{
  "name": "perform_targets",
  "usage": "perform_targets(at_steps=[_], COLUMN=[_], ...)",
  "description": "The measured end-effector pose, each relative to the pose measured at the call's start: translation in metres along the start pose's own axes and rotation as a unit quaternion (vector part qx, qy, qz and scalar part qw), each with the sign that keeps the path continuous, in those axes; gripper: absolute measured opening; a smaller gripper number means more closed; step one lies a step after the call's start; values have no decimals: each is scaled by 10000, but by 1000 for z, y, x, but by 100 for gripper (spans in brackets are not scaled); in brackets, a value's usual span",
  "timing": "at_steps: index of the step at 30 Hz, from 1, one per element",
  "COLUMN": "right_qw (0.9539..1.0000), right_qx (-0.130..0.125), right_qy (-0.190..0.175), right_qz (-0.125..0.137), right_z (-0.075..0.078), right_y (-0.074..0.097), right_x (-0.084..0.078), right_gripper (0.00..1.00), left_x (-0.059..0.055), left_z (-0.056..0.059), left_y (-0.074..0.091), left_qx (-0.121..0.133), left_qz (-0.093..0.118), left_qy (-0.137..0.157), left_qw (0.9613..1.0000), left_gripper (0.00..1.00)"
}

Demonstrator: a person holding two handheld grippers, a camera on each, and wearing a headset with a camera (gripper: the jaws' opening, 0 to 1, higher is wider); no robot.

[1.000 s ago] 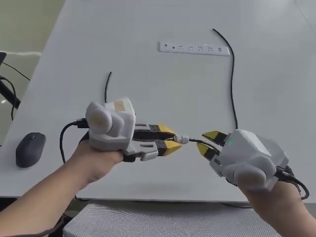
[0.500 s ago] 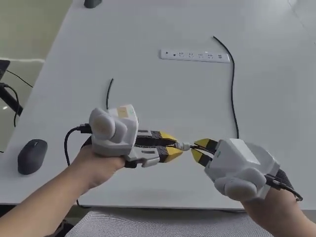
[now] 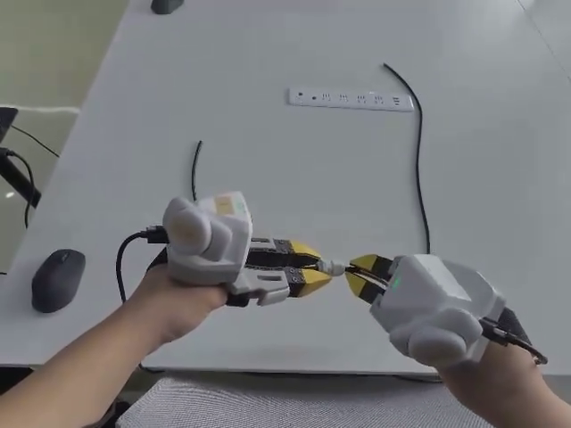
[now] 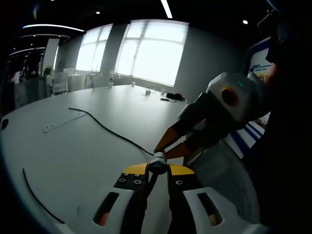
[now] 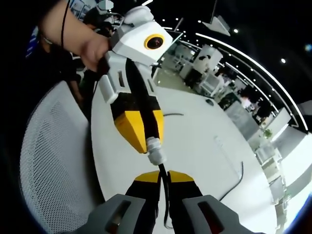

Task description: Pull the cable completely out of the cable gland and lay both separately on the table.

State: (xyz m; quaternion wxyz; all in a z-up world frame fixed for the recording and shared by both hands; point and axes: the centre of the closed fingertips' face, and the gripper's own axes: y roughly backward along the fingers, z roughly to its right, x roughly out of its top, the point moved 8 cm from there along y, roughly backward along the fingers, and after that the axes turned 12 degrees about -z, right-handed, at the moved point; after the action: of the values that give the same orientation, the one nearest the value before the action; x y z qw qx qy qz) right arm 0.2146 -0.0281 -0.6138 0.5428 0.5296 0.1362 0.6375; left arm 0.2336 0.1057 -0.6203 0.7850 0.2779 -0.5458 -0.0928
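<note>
A small white cable gland (image 3: 332, 266) is held above the table's near edge, with a thin black cable (image 3: 350, 267) coming out of its right end. My left gripper (image 3: 314, 272) is shut on the gland (image 4: 157, 163) and points right. Facing it, my right gripper (image 3: 360, 272) has its yellow tips just past the gland. In the right gripper view the cable (image 5: 165, 192) runs down between the nearly closed jaws of my right gripper (image 5: 163, 177), right below the gland (image 5: 156, 151). The two grippers stand tip to tip, a finger's width apart.
On the white table (image 3: 294, 178) lie a white power strip (image 3: 351, 99) at the back, a long black cord (image 3: 417, 160) to its right, a short black wire (image 3: 195, 160) and a dark mouse (image 3: 58, 278) at the left. A grey mesh chair (image 3: 268, 401) sits below the near edge.
My right gripper has moved left up to the gland, and its jaws, apart a second ago, have come together on the cable. The left gripper has held its place.
</note>
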Motion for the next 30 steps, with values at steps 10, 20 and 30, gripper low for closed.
perform_targets(at_steps=[10,20,30], right_qw=[9983,9879,9598], right_qx=[79,178,220], right_qy=[-565,-1525,-2756], right_qz=[-97,-218,-479], right_z=[7,11,14], right_y=[-2,-12,-21], right_x=[-15,-39,-61], right_gripper=[0,0,0], left_x=[0,-1,1], left_z=[1,2,1], left_y=[-1,1,3], left_qx=[42,108,214], left_qz=[-19,26,137], left_qy=[16,36,22], left_qw=[10000,9999,9997], left_gripper=[15,15,15])
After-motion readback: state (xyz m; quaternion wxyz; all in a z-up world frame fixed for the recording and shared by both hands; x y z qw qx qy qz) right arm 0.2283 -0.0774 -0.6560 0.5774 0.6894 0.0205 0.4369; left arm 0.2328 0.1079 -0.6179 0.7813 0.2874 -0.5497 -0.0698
